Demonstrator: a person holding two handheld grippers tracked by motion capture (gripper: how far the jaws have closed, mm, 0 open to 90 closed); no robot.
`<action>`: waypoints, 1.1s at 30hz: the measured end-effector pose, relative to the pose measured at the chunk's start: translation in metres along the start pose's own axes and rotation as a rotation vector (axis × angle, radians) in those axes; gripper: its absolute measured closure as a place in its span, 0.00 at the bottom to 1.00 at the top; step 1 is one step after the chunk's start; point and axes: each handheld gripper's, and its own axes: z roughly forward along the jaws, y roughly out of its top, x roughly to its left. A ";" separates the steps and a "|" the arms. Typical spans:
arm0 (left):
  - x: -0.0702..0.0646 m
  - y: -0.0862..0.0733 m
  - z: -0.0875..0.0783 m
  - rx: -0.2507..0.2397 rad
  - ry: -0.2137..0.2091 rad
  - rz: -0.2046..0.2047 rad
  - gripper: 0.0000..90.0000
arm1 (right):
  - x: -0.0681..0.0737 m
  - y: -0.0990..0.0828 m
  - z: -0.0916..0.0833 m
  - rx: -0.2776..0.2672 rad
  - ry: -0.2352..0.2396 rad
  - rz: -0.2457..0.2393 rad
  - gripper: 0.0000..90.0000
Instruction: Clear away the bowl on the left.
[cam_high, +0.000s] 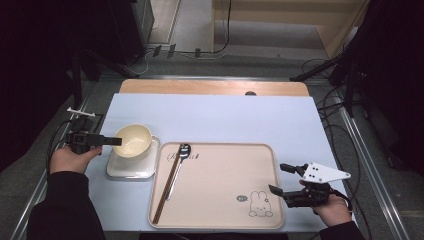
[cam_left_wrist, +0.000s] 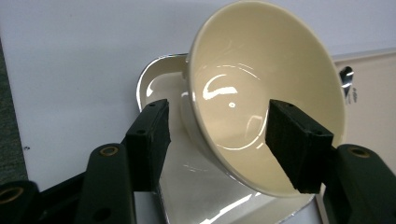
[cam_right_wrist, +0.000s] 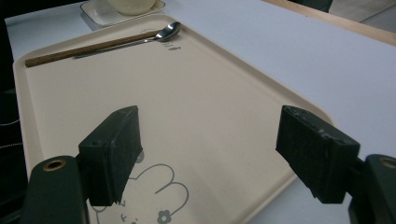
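Left claw (cam_left_wrist: 217, 140) spread wide astride cream bowl (cam_left_wrist: 266, 93) rim, not gripping. Right claw (cam_right_wrist: 224, 158) released above tray (cam_right_wrist: 210, 93). Next: clench on rim.

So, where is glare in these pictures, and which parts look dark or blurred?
Left gripper view: bright glare inside the cream bowl and on the white dish. High view: room edges very dark, table evenly lit. Right gripper view: spoon glints; the near jaws look slightly soft.

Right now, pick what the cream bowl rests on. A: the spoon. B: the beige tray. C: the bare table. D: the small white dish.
D: the cream bowl sits on the small white dish, to the left of the beige tray.
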 end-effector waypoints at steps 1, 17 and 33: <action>0.001 0.000 0.003 0.004 -0.001 -0.004 0.49 | 0.000 0.000 0.000 0.000 -0.002 0.000 0.25; 0.002 0.005 0.034 0.082 0.040 -0.051 0.74 | 0.001 -0.002 -0.004 0.000 -0.015 0.003 0.25; 0.001 0.012 0.045 0.148 0.035 -0.126 0.92 | 0.001 -0.003 -0.005 -0.002 -0.017 0.004 0.25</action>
